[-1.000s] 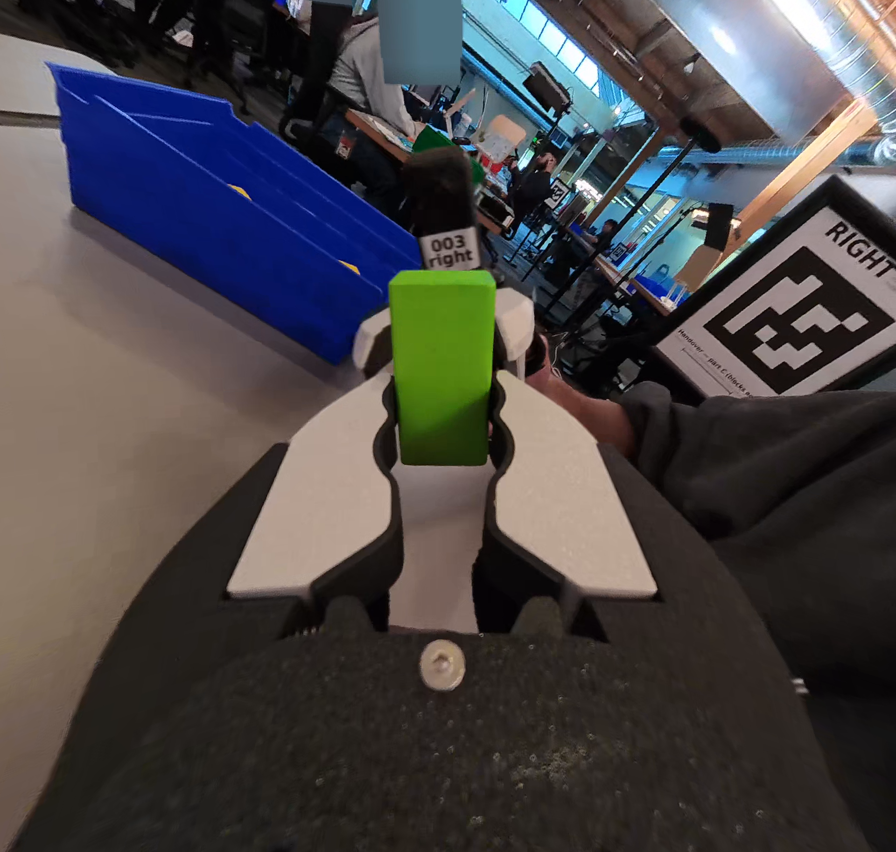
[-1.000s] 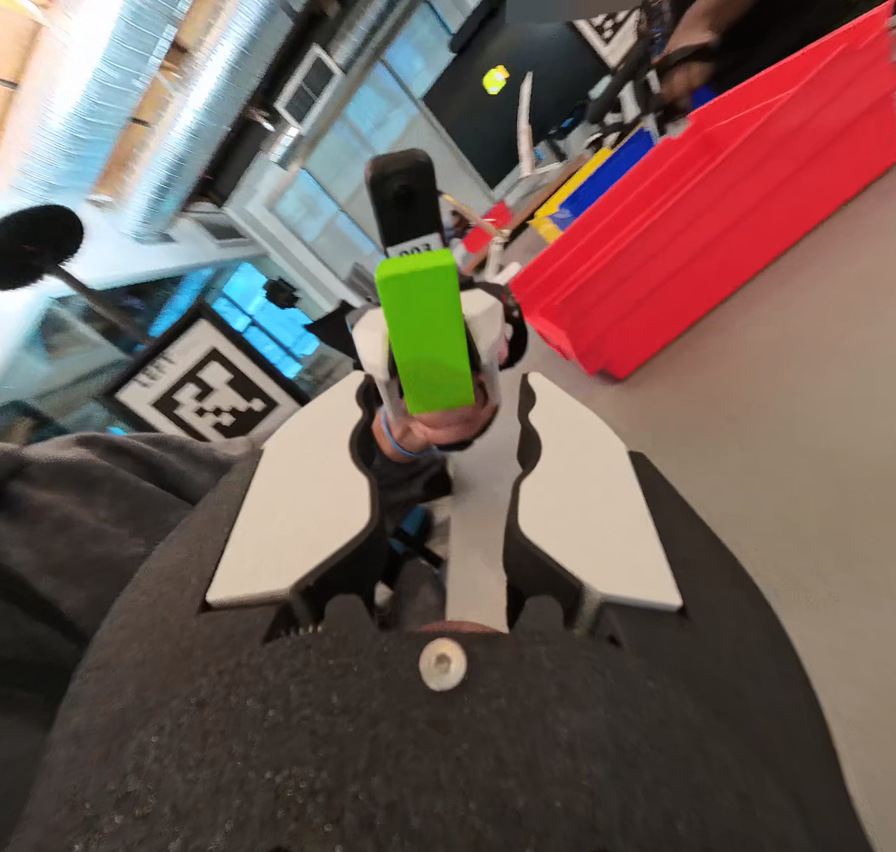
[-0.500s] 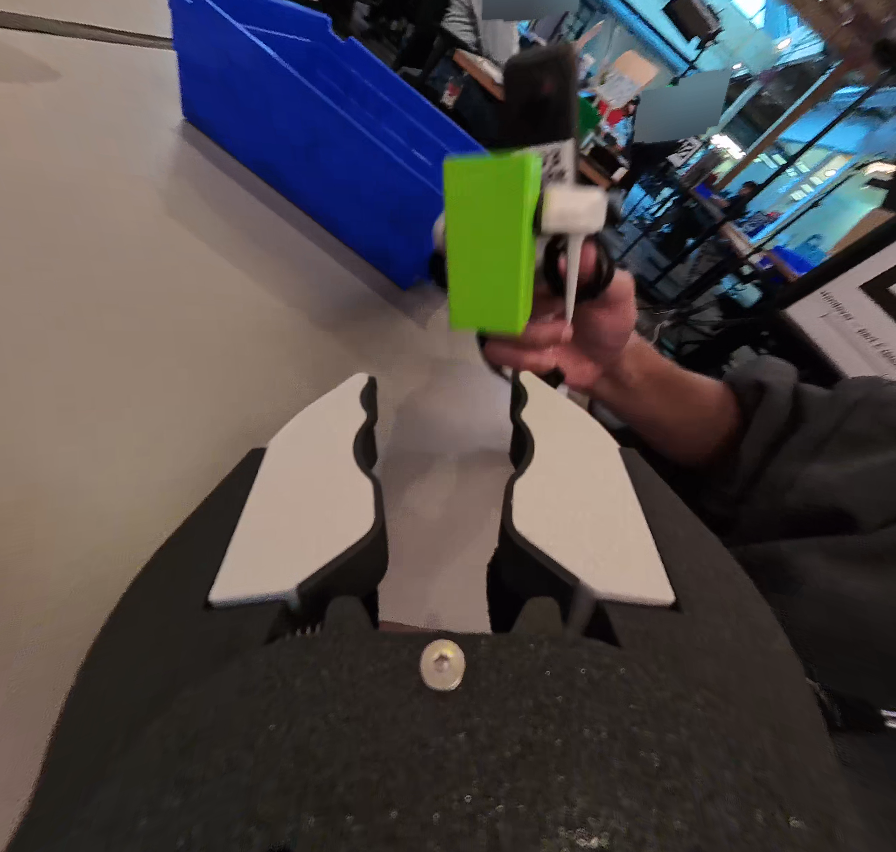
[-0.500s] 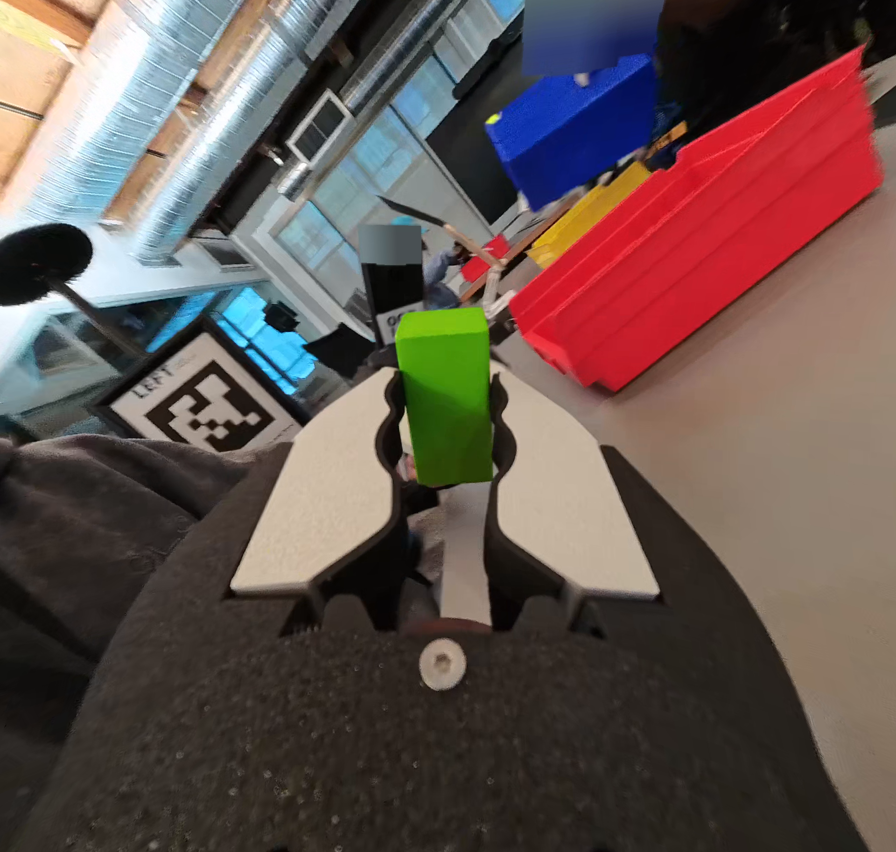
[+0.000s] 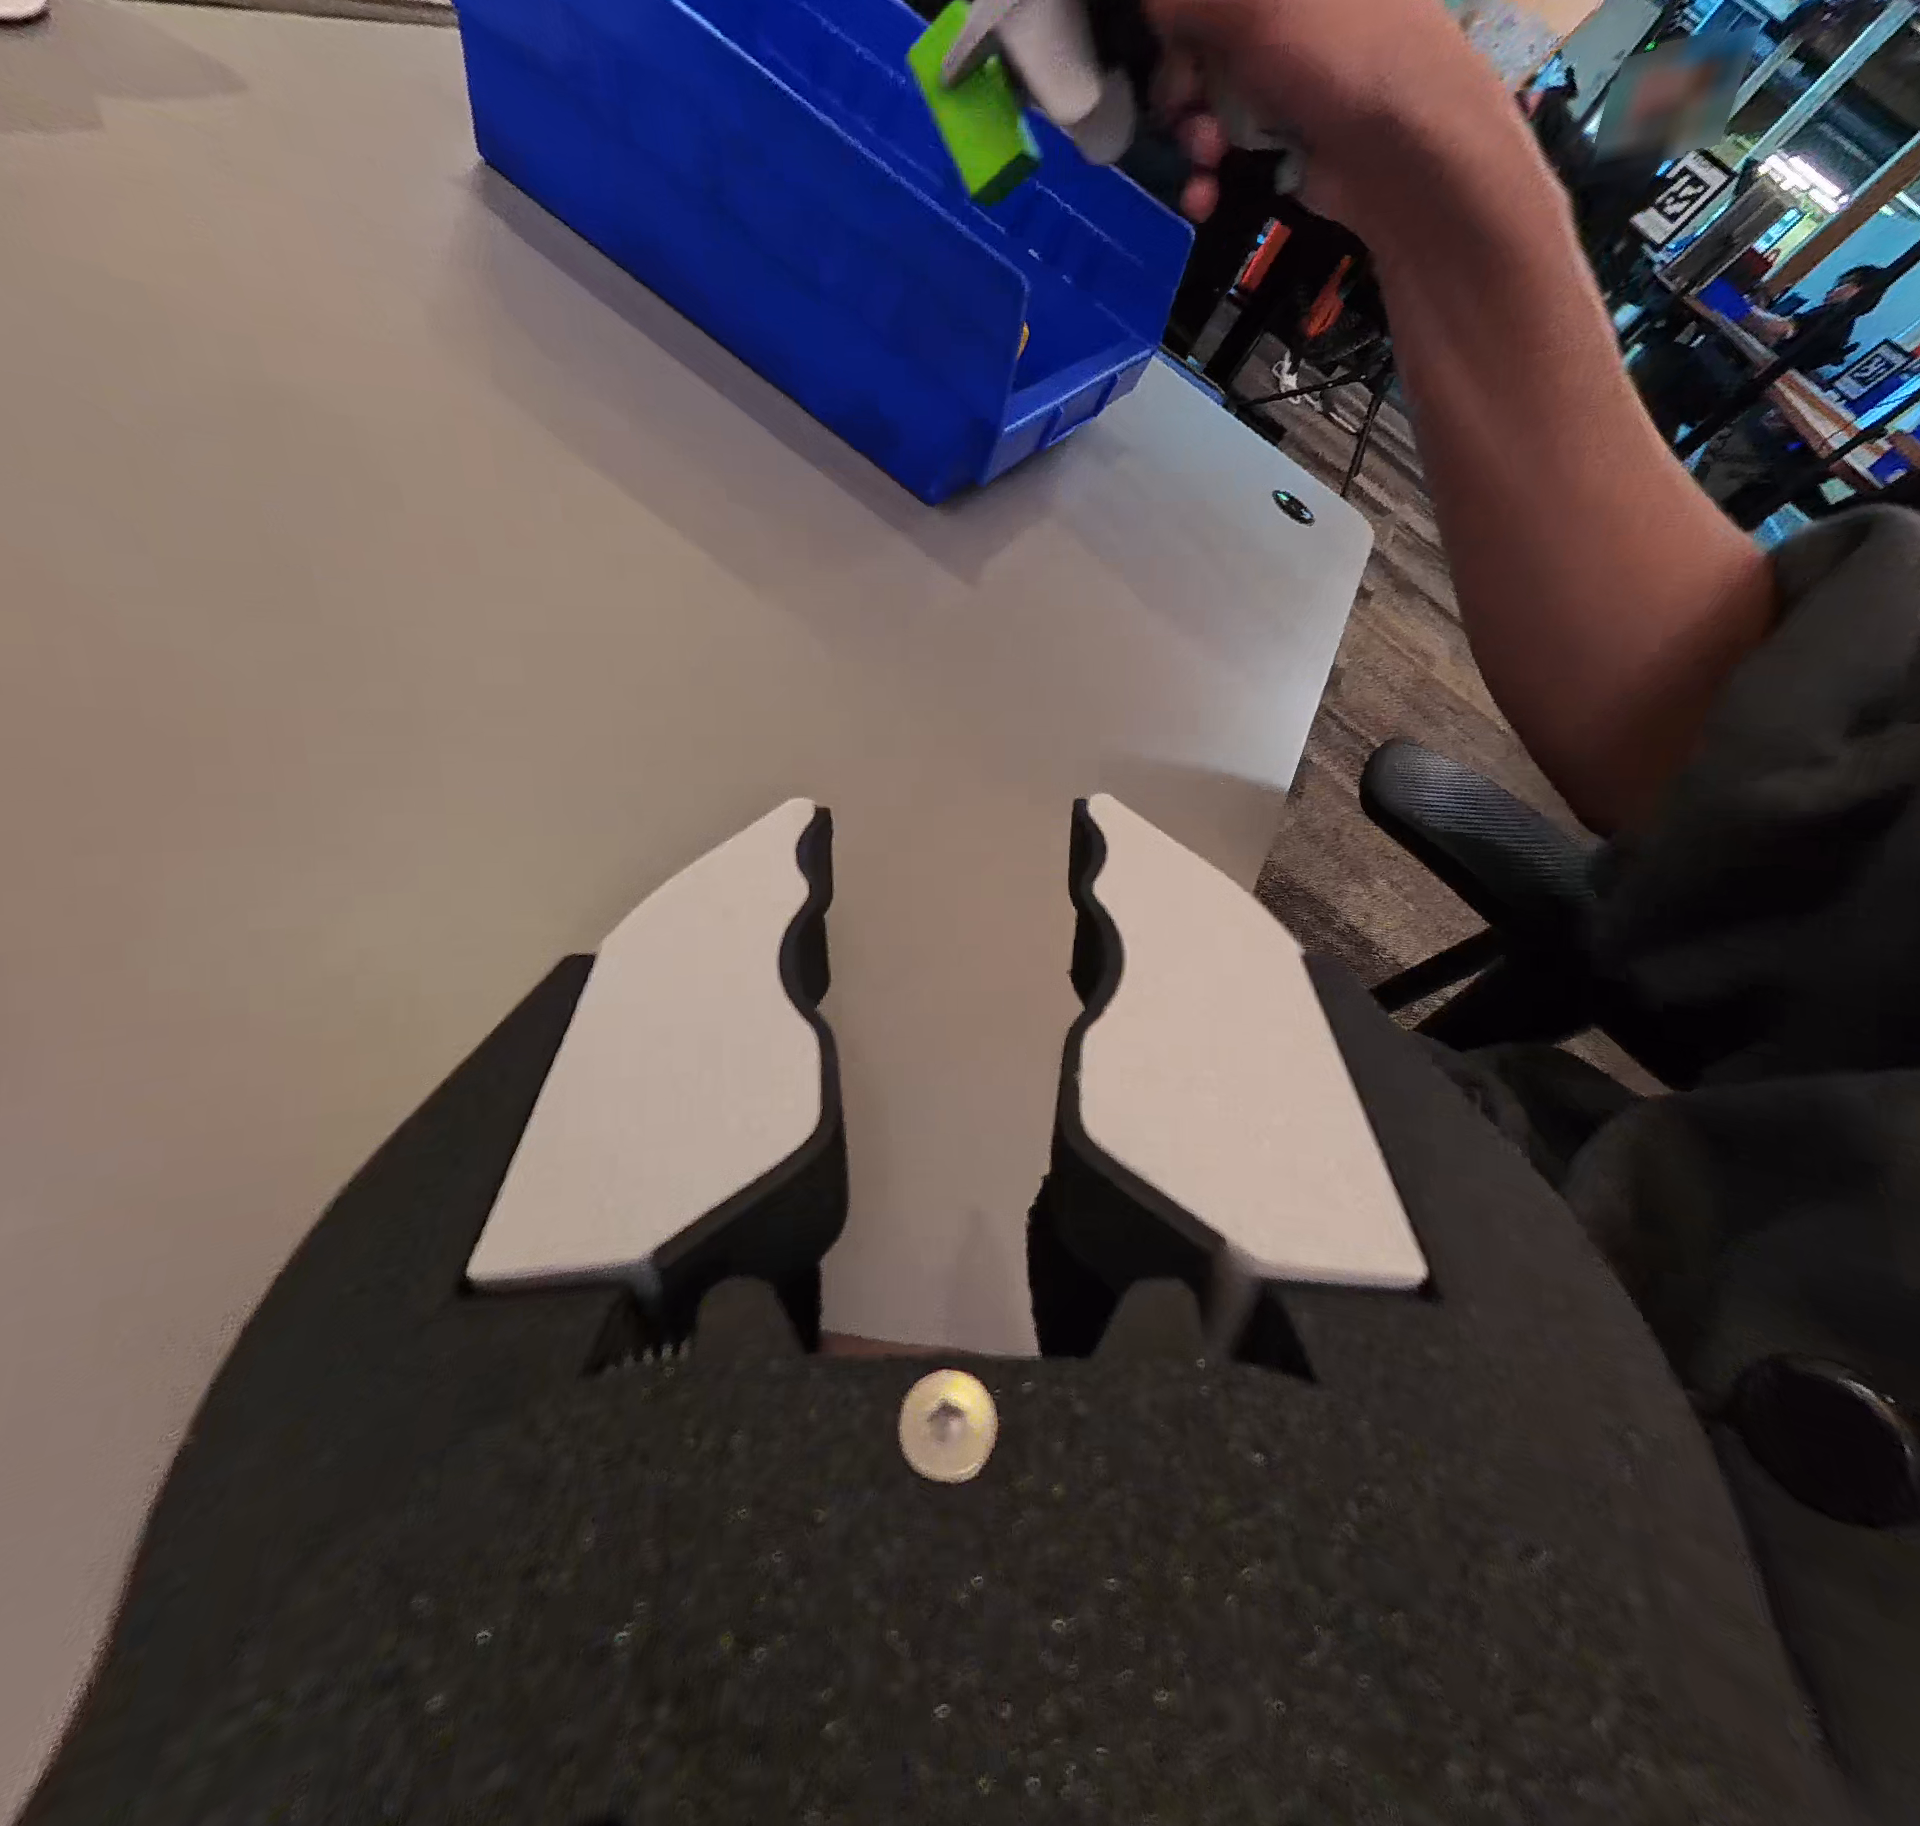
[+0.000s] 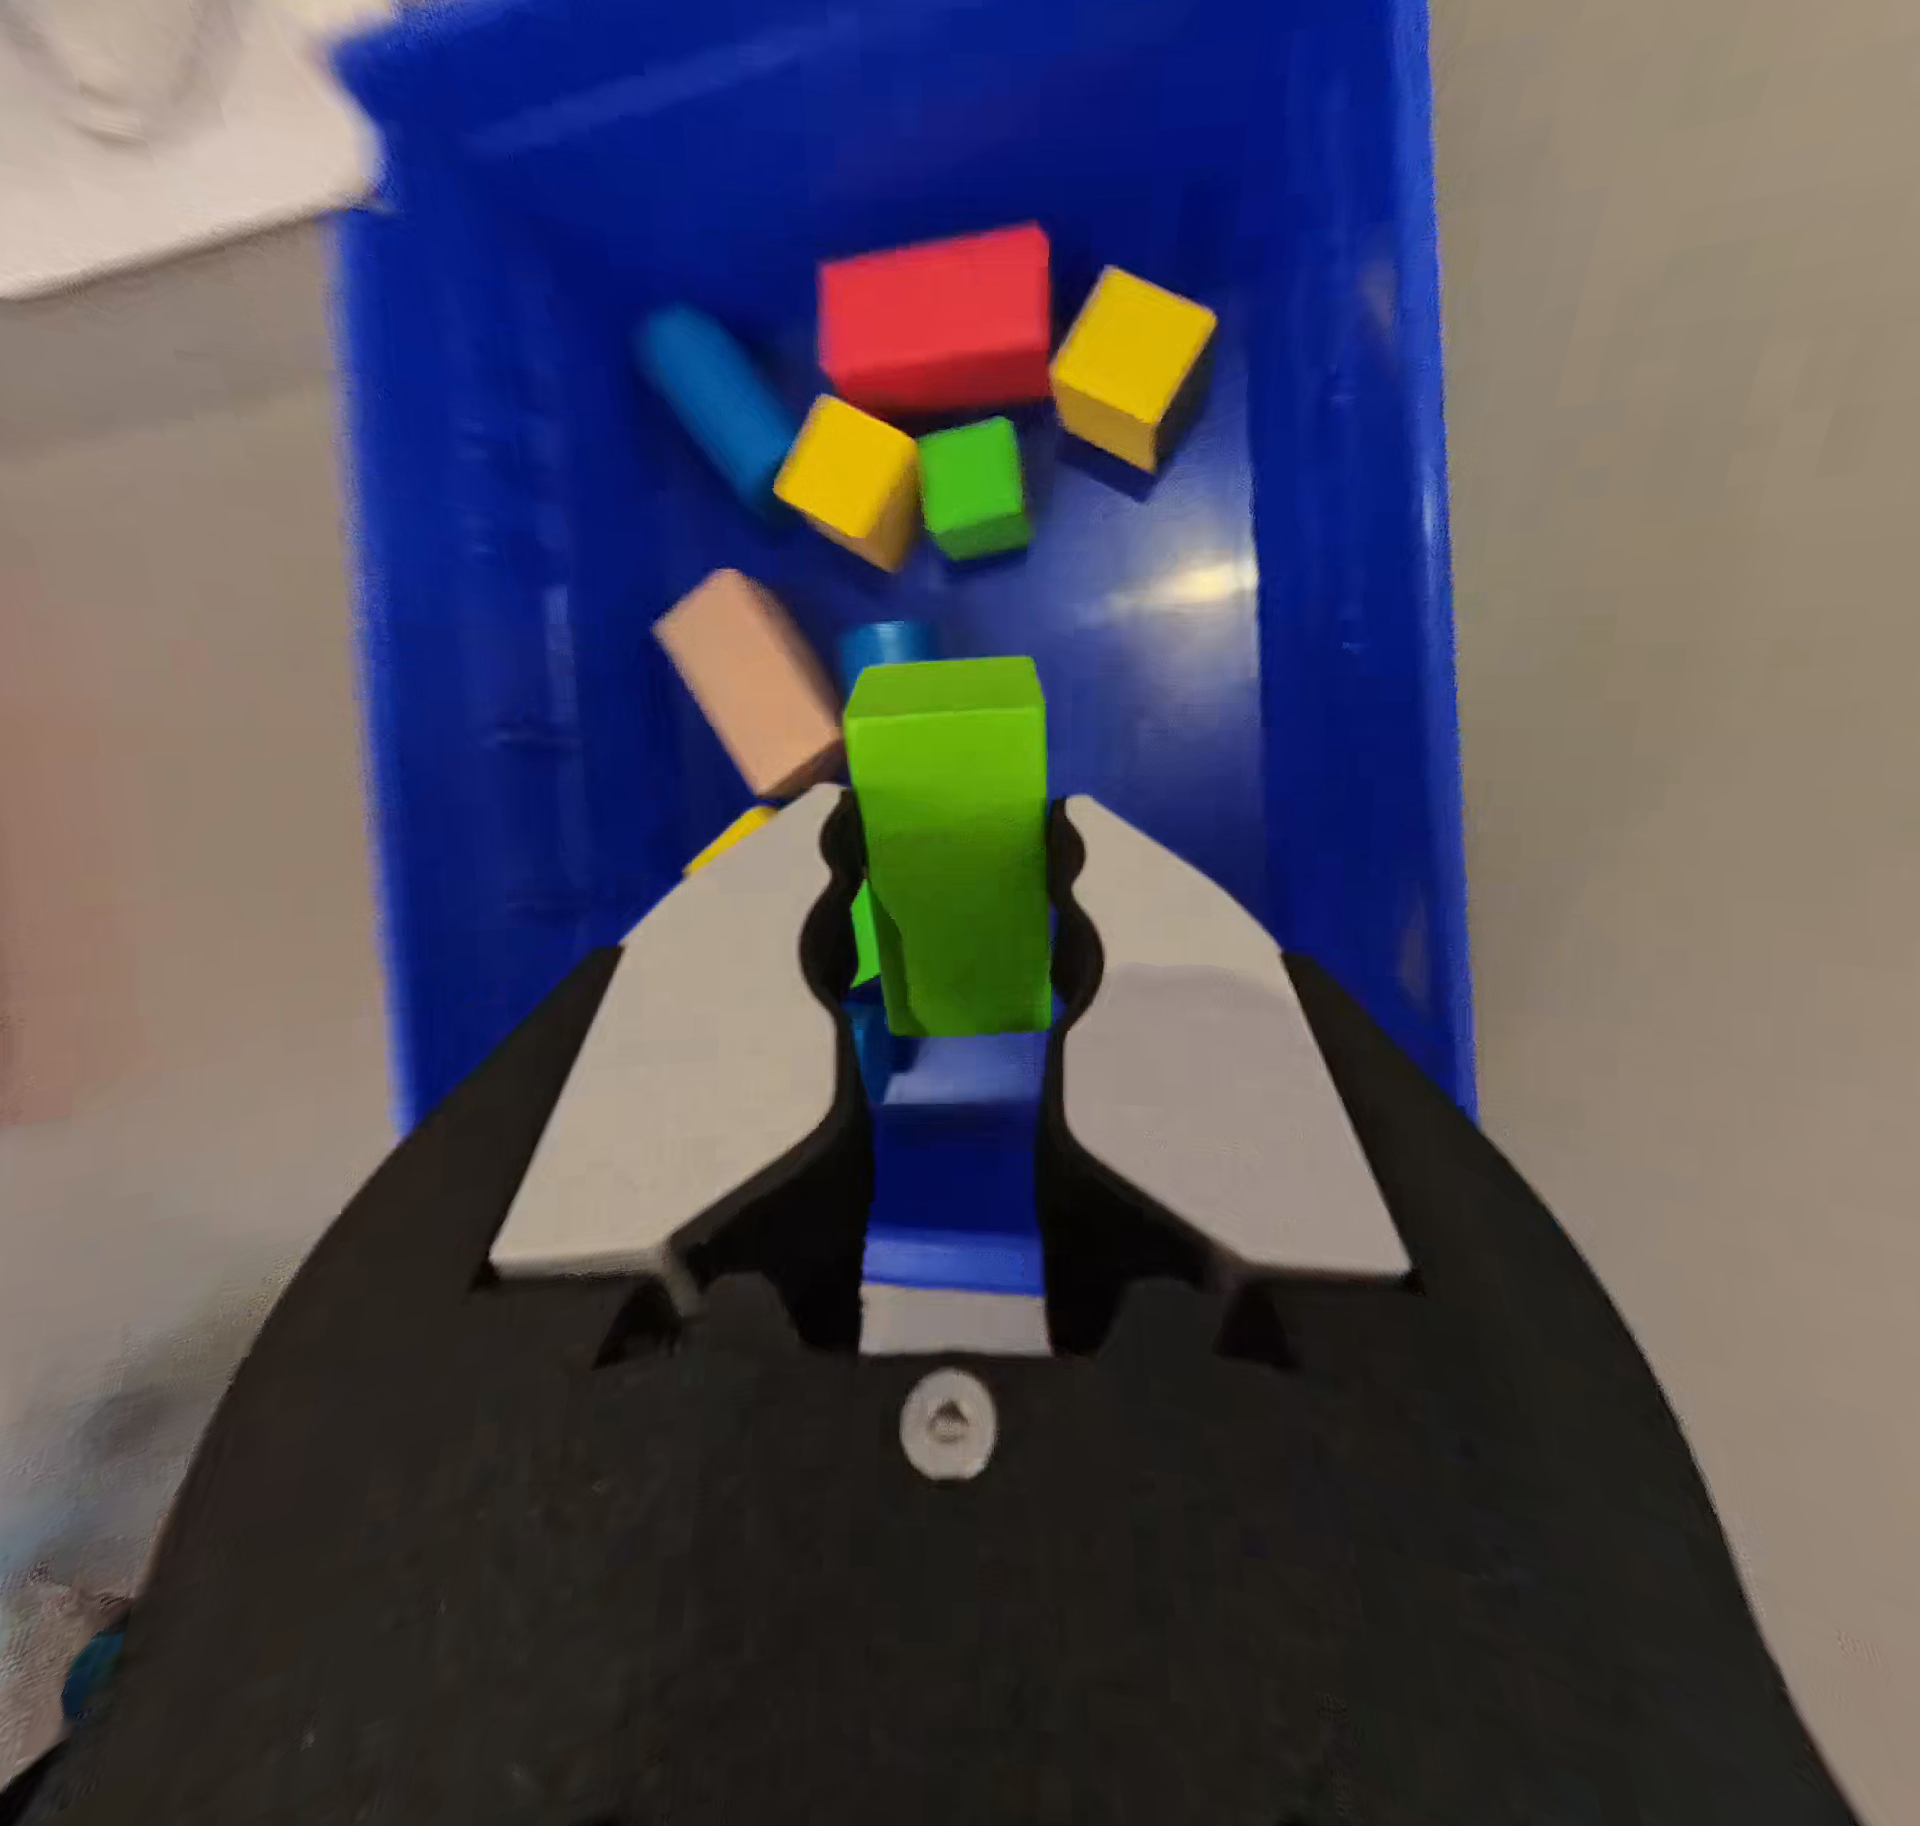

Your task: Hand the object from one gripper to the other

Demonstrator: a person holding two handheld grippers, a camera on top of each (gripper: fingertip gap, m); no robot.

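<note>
My right gripper (image 6: 951,820) is shut on a long bright green block (image 6: 951,841) and holds it pointing down over the open blue bin (image 6: 1340,633). In the left wrist view the same green block (image 5: 977,119) hangs above the blue bin (image 5: 748,176), held in the right gripper (image 5: 1013,62) by a person's hand (image 5: 1309,62). My left gripper (image 5: 948,820) is open and empty, low over the grey table (image 5: 312,529), well short of the bin.
Inside the bin lie several loose blocks: a red one (image 6: 935,316), two yellow cubes (image 6: 1132,368), a small green cube (image 6: 971,488), a blue cylinder (image 6: 717,405), a tan block (image 6: 753,680). The table's corner edge (image 5: 1320,654) and a chair armrest (image 5: 1475,841) are at the right.
The green block passed from my left gripper to the right one. The left gripper opened and drew back. The right gripper carried the block over the blue bin and turned to point down.
</note>
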